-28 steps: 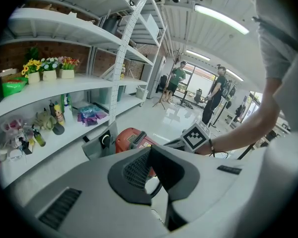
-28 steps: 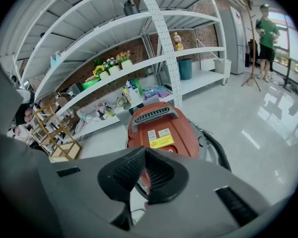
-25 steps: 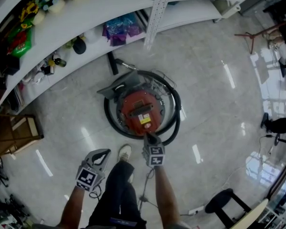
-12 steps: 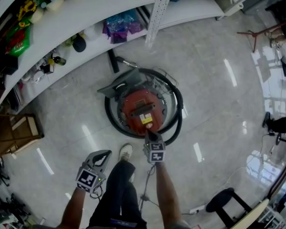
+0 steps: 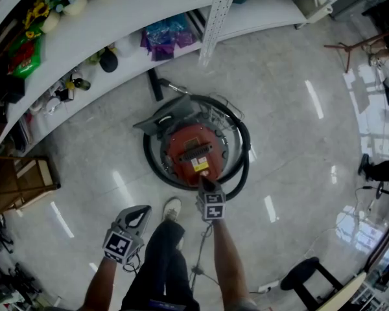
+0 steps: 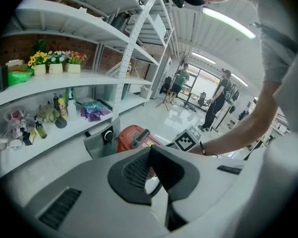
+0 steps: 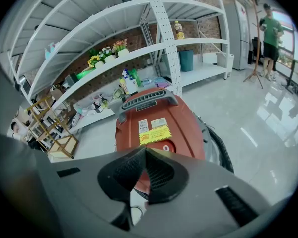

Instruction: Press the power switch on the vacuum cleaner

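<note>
One vacuum cleaner (image 5: 193, 149); two tongs: left tongs (image 5: 141, 210), right tongs (image 5: 204, 183); one stool (image 5: 301, 270).

At the centre of the head view, the round red-lidded vacuum cleaner (image 5: 193, 149) carries a yellow label (image 5: 198, 165) and a grey handle (image 7: 146, 100), and a black hose (image 5: 243, 167) rings it. My grey right gripper (image 5: 205, 185) and grey left gripper (image 5: 138, 212) bear black-and-white square patterns. The glossy floor (image 5: 292, 128) is pale grey. The curved shelves (image 5: 149, 8) at upper left are white.

Left gripper (image 6: 151, 148) closed, vacuum cleaner (image 6: 130, 136) beyond
</note>
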`<state>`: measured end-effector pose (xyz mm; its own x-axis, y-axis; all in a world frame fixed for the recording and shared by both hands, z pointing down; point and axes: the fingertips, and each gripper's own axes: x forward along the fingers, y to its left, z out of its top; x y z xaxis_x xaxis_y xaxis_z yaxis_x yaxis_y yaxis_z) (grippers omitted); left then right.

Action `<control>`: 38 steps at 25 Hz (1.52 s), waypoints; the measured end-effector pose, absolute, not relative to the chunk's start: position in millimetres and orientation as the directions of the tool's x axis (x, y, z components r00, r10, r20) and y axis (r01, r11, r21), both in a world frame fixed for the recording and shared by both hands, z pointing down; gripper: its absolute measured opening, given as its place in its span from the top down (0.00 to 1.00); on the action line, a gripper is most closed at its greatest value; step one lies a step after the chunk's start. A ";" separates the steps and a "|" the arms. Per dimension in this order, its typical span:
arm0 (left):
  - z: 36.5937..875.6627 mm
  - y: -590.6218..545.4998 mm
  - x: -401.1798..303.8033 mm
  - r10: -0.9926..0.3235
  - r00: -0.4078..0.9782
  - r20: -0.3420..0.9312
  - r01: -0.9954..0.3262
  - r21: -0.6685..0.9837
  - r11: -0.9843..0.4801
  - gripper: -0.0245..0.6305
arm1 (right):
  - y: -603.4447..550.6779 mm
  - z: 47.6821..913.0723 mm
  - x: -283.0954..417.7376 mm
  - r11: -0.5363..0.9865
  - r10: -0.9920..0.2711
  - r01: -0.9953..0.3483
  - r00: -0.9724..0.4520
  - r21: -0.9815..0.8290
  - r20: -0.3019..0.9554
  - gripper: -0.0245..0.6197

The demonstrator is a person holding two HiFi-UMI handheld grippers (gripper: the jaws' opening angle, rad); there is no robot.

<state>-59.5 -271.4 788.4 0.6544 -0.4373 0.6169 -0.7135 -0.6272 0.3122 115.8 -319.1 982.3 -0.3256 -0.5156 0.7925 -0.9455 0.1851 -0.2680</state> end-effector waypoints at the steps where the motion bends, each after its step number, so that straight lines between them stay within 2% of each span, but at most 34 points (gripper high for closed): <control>1: 788.3 -272.0 -59.8 -0.438 0.655 0.616 -0.714 0.313 -0.627 0.95 | -319.4 982.2 115.5 0.189 -0.514 -0.944 -0.329 -0.270 0.792 0.94; 25: 793.9 -269.7 -56.9 -0.439 0.655 0.615 -0.724 0.344 -0.598 0.95 | -314.5 993.2 110.5 0.228 -0.464 -0.941 -0.331 -0.250 0.822 0.94; 38: 790.5 -271.9 -52.0 -0.431 0.670 0.604 -0.709 0.348 -0.613 0.95 | -316.0 992.1 111.4 0.151 -0.480 -0.936 -0.352 -0.319 0.804 0.94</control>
